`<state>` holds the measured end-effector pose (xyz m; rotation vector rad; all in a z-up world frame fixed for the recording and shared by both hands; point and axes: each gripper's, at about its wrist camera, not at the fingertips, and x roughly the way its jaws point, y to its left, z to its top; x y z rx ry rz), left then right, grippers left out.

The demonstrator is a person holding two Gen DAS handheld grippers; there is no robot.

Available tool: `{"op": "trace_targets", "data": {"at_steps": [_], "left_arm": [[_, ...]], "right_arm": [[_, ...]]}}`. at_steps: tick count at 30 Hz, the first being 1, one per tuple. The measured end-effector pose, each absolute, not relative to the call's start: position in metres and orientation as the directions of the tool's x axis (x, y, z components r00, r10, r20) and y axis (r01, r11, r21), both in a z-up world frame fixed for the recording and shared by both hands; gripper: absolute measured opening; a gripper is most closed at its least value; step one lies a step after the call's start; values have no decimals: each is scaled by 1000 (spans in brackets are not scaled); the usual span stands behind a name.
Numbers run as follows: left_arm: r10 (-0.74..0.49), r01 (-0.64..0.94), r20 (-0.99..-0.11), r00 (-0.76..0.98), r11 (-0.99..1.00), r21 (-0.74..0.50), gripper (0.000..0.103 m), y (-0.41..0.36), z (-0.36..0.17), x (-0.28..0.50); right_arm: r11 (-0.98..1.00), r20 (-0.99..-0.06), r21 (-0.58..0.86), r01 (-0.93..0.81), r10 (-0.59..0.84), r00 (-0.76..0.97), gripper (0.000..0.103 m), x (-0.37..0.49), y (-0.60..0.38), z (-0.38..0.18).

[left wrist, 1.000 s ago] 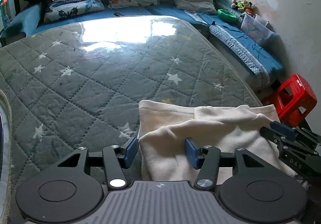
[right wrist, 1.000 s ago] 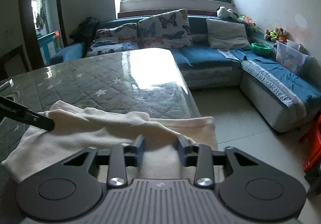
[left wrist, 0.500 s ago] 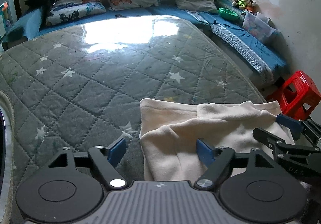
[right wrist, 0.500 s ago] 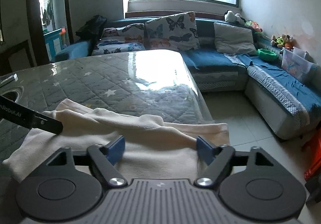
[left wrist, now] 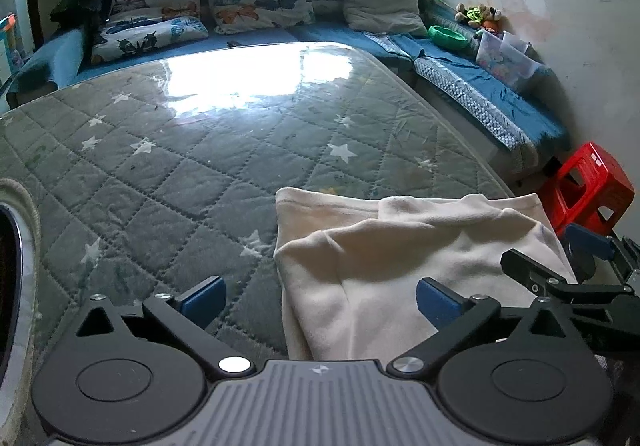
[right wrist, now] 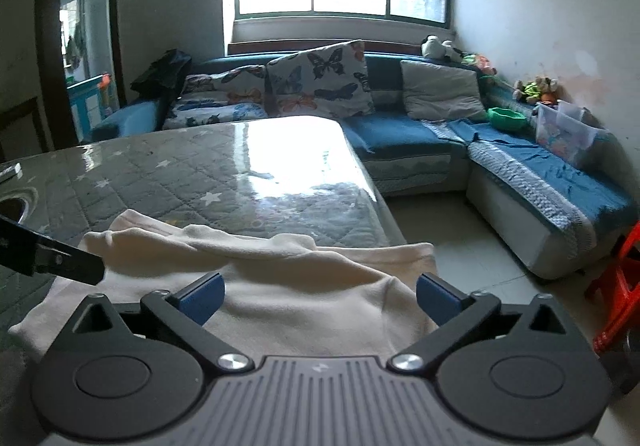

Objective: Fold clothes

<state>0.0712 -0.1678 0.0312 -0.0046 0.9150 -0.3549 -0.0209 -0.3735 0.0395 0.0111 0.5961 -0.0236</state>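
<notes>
A cream garment (left wrist: 400, 270) lies folded over itself on the near right corner of the grey quilted table (left wrist: 200, 166). My left gripper (left wrist: 318, 300) hovers over the garment's left edge, jaws still opening wide, pads clear of the cloth. In the right wrist view the same cream garment (right wrist: 280, 286) spreads under my right gripper (right wrist: 318, 298), whose jaws are also opening and press on nothing. The right gripper's fingers (left wrist: 532, 270) show at the right of the left wrist view. At the left edge of the right wrist view, one left gripper finger (right wrist: 60, 262) reaches in.
A blue corner sofa (right wrist: 520, 174) with butterfly cushions (right wrist: 320, 82) wraps the far and right sides. A red plastic stool (left wrist: 584, 186) stands beside the table's right edge. A green bowl (left wrist: 448, 34) and clear boxes (left wrist: 508, 58) sit on the sofa.
Both grippers' jaws have spread from a narrow gap to wide apart, letting the cream cloth go. The left gripper drew back slightly; the garment stays on the table.
</notes>
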Motion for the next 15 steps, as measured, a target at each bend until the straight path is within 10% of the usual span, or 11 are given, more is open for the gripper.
{"op": "trace_targets", "data": {"at_steps": [15], "left_arm": [[-338,313,-748,571,932,-182,103,-161,39,33]], "right_arm": [[997,-529,34,69,-40,848,103,-55,-368,48]]}}
